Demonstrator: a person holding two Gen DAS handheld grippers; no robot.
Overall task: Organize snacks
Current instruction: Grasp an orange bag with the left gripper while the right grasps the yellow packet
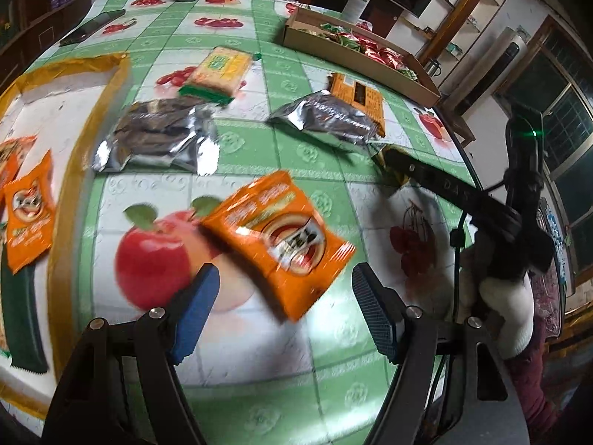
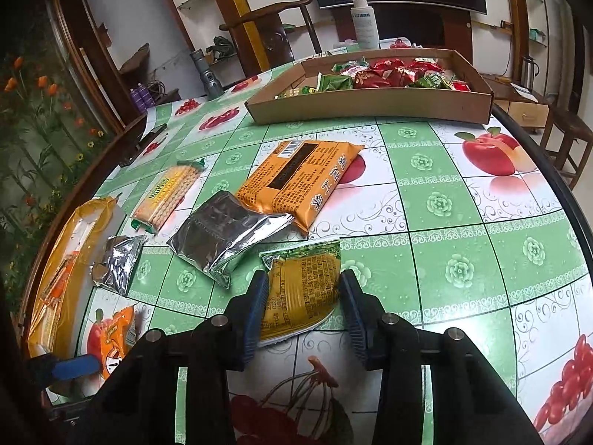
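Currently hovering with the left gripper (image 1: pixel 283 298) over the fruit-print tablecloth (image 1: pixel 241 141), jaws standing apart and gripping nothing, an orange snack packet (image 1: pixel 276 241) lying flat and blurred between and just ahead of the blue pads. Closing the right gripper (image 2: pixel 304 296) round a yellow-and-green packet (image 2: pixel 302 282), both pads pressing against its sides while its lower edge is resting on the cloth. Lying just beyond it: a silver foil pouch (image 2: pixel 226 233) overlapping the corner of a large orange pack (image 2: pixel 300 181), and further left a long biscuit packet (image 2: pixel 166 194) and a second silver pouch (image 2: pixel 116 263). Sitting at the far side of the table, a cardboard tray (image 2: pixel 370 109) holding red and green wrapped snacks, with a white spray bottle (image 2: pixel 365 18) standing behind it. Showing at the left edge, a yellow-rimmed box (image 1: pixel 94 141) containing another orange packet (image 1: pixel 27 215).
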